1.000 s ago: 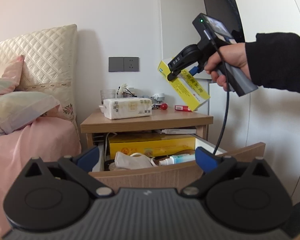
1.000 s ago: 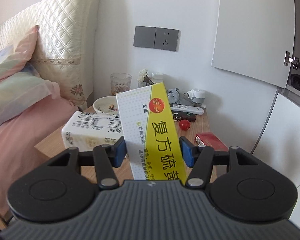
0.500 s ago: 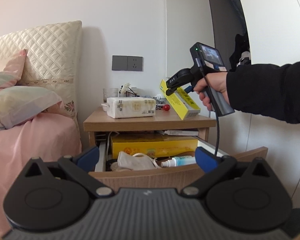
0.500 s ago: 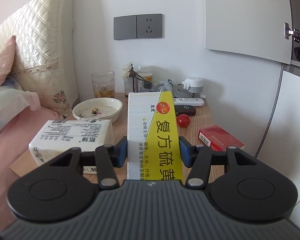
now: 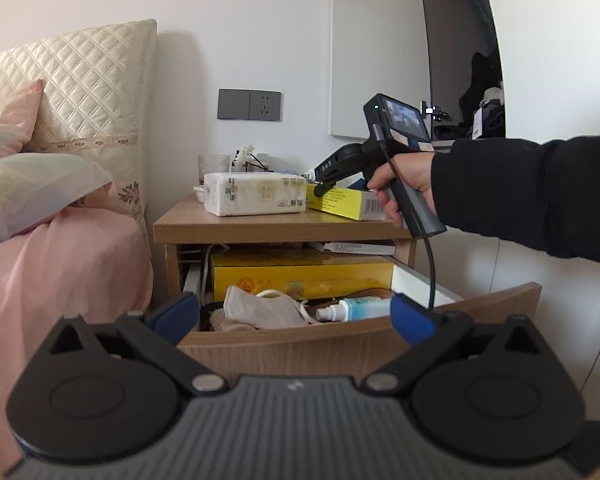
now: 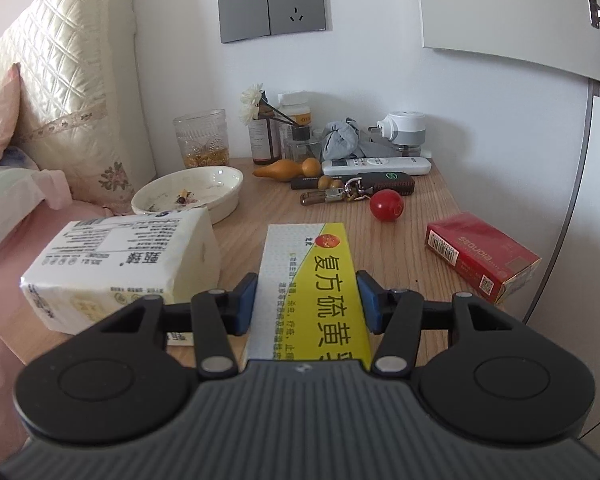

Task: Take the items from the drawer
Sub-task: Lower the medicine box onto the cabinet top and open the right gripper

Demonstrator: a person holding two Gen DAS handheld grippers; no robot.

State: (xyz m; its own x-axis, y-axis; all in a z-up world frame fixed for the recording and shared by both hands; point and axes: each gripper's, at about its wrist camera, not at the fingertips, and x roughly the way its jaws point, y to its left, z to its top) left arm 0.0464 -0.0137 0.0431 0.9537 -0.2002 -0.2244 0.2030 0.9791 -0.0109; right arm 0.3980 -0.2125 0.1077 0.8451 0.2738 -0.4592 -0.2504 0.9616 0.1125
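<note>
My right hand-held gripper (image 6: 306, 304) pinches the yellow box (image 6: 320, 280) low over the tabletop (image 6: 400, 248); releasing askew risks toppling it against the tissue pack (image 6: 124, 264). Left hand-held gripper (image 5: 296, 316) spread.

Readable print on your nightstand and the box you hold

Your yellow-and-white medicine box (image 6: 320, 280) carries large green characters "复方硫黄" down its yellow face, with smaller lines beside them too fine to read. The tissue pack (image 6: 128, 264) near the nightstand's left edge shows "甄臻" upside down on its top panel; its table of small print cannot be made out. The red cigarette pack (image 6: 484, 254) by the right edge reads "seoupia", uncertainly, above a barcode. In the left wrist view, the side of your right gripper (image 5: 318, 190) bears white letters "DAS".
</note>
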